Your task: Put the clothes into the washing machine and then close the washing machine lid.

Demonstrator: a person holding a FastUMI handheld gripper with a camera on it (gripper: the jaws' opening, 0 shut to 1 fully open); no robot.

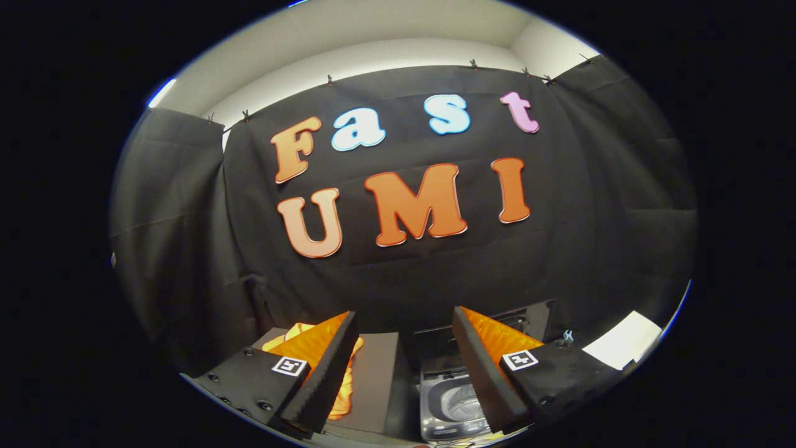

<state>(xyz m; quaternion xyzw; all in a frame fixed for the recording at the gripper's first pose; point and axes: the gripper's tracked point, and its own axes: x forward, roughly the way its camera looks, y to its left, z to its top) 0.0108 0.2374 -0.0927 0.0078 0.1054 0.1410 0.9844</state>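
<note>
Washing machine, lid raised, drum exposed: it stands low between the fingers, toward the right one. Beside it on the surface, partly behind the left finger, lie the clothes, an orange heap; expect them light, limp and likely to trail, so you should pinch a bunched fold near the middle. Claw: fingers spread wide, holding and touching nothing.
</note>
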